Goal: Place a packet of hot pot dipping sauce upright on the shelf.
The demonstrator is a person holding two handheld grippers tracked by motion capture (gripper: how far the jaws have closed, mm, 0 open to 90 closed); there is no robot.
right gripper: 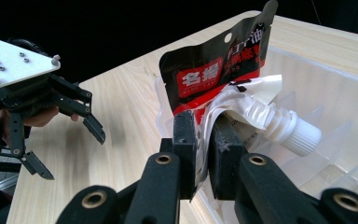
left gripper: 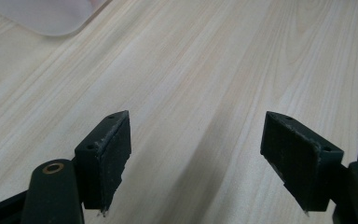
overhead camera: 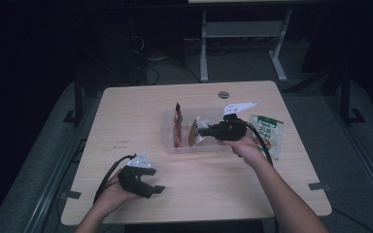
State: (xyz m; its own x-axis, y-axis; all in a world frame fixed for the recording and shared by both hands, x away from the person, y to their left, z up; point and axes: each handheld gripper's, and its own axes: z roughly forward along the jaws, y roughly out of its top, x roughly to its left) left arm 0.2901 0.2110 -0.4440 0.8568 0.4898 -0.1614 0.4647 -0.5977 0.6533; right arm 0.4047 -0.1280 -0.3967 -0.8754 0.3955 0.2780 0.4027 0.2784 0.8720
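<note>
Pinching the edge of a white spouted pouch (right gripper: 242, 105), our right gripper (right gripper: 204, 140) keeps its jaws nearly together on the thin film, right over the clear plastic bin (right gripper: 335, 93). The pouch's ribbed neck and white screw cap (right gripper: 300, 135) stick out to the side of the jaws, and a black and red packet (right gripper: 214, 65) stands just behind it, touching it, inside the same bin. From above we see that bin (overhead camera: 167, 131) at the middle of the wooden table (overhead camera: 126, 111), with a green and white packet (overhead camera: 267, 131) lying flat beside it. Our left gripper (overhead camera: 150, 189) rests near the table's front edge, well apart from the bin, jaws spread wide over bare wood with nothing between them.
</note>
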